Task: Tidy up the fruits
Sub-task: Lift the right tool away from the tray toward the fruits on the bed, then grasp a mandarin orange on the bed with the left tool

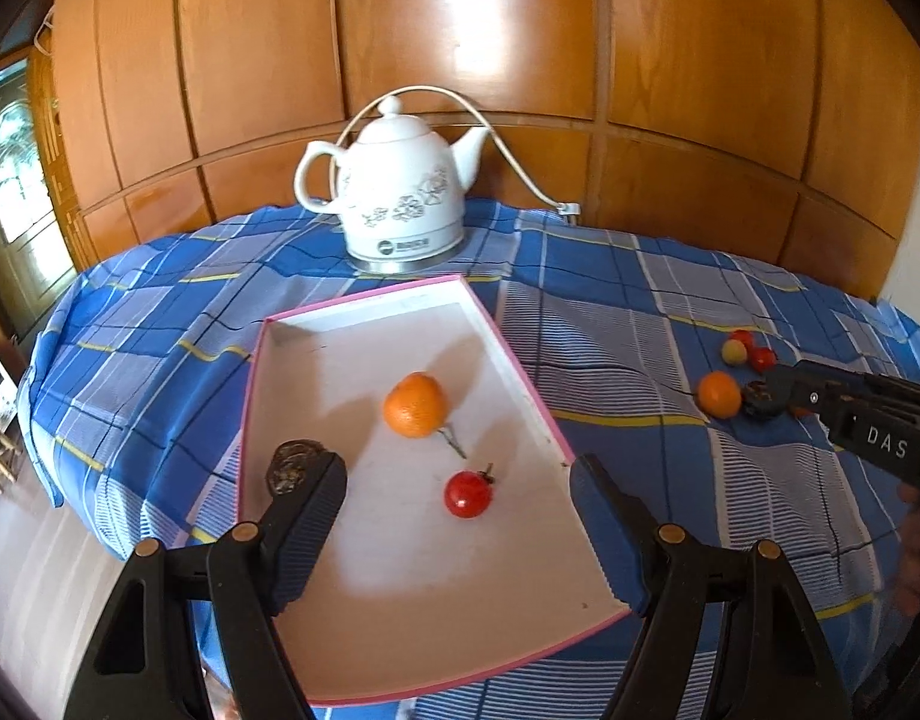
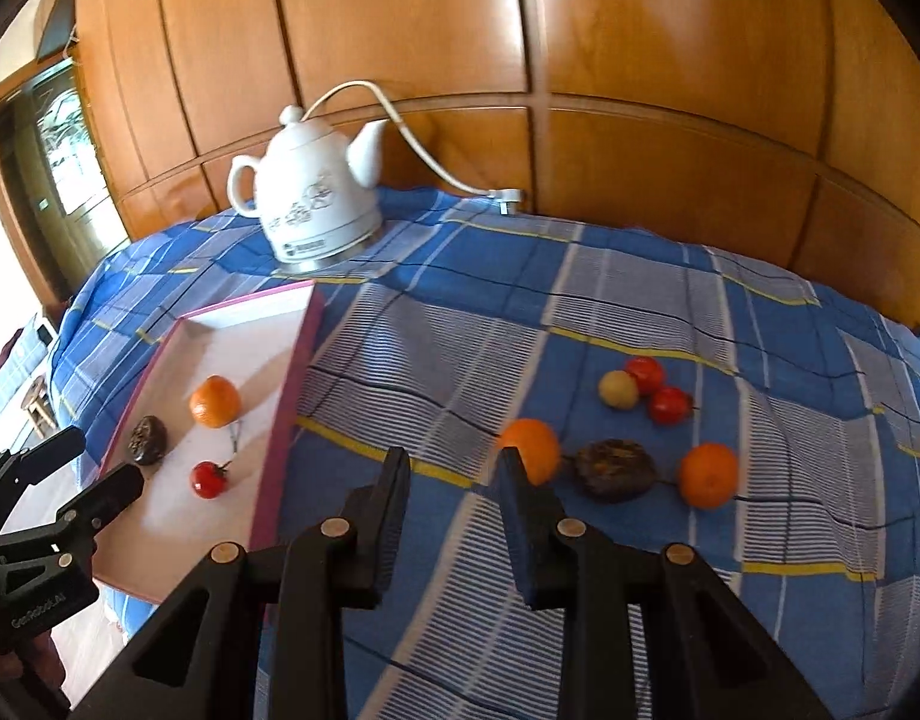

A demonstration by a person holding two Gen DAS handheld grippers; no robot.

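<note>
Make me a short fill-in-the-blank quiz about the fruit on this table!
The shallow white tray with the pink rim holds ___ pieces of fruit.
The white ceramic kettle stands on a blue checked ___.
On the cloth outside the tray, the dark wrinkled fruit lies between two ___ fruits.

Missing words: three; tablecloth; orange

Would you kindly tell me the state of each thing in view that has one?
Left gripper: open, empty.
Right gripper: jaws slightly apart, empty.
Tray: holds orange, red fruit, passion fruit.
Kettle: upright, lid on.
Loose passion fruit: on tablecloth.
Nearer loose orange: on tablecloth.
Farther loose orange: on tablecloth.
Yellowish fruit: on tablecloth.
Loose red fruits: on tablecloth.
</note>
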